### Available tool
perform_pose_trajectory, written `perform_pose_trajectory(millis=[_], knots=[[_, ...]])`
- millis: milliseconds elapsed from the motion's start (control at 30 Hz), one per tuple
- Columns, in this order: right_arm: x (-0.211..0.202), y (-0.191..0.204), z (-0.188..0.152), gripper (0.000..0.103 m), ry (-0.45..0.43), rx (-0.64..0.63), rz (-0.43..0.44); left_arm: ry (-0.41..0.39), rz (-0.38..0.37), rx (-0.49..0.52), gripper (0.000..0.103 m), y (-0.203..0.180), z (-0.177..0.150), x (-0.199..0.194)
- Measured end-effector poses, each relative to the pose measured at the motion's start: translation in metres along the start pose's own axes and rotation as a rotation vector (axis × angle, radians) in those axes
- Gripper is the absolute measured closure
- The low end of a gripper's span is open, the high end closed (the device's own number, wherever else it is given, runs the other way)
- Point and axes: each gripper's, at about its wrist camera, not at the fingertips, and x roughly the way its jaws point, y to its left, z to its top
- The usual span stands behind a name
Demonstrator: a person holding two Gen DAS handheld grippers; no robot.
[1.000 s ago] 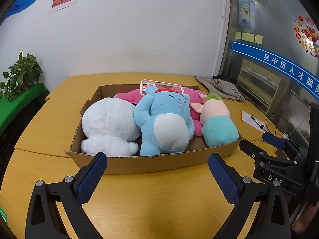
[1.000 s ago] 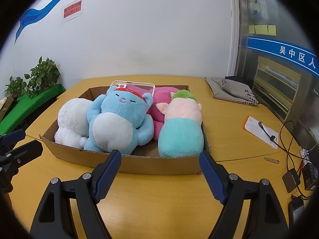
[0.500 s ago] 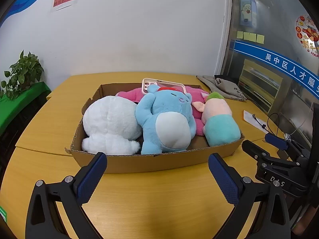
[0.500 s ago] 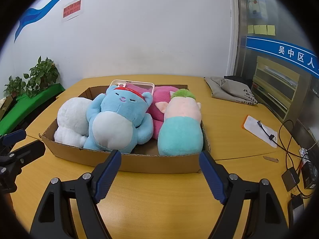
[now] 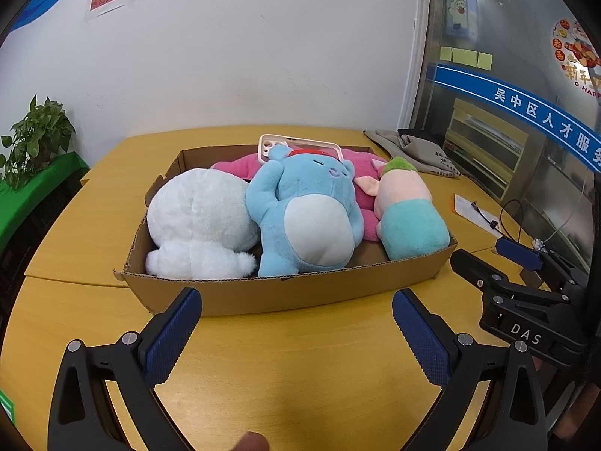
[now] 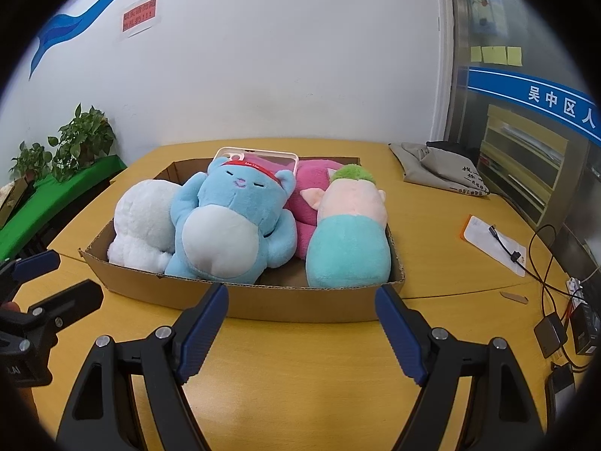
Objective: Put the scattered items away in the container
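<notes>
A shallow cardboard box (image 5: 285, 293) is sitting mid-counter (image 5: 285, 372), holding every toy: a white plush (image 5: 203, 225) at its left end, a blue plush (image 5: 311, 218) in the middle, a pink-and-teal plush (image 5: 409, 214) at its right end, a magenta plush (image 6: 311, 195) lying behind them, and a phone case (image 5: 300, 143) leaning at the far wall. The left hand-held gripper (image 5: 296, 334) and the right hand-held gripper (image 6: 300, 330) are both hovering just before the box's near wall, jaws spread wide and gripping nothing
</notes>
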Motion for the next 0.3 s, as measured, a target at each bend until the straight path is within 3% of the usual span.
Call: perform_pose_trajectory(millis=[300], knots=[[0.0007,0.0011,-0.0005,0.023,0.007,-0.003,-0.002,0.000,0.014,-0.041,0.000,0.0065,-0.0034,-0.0021]])
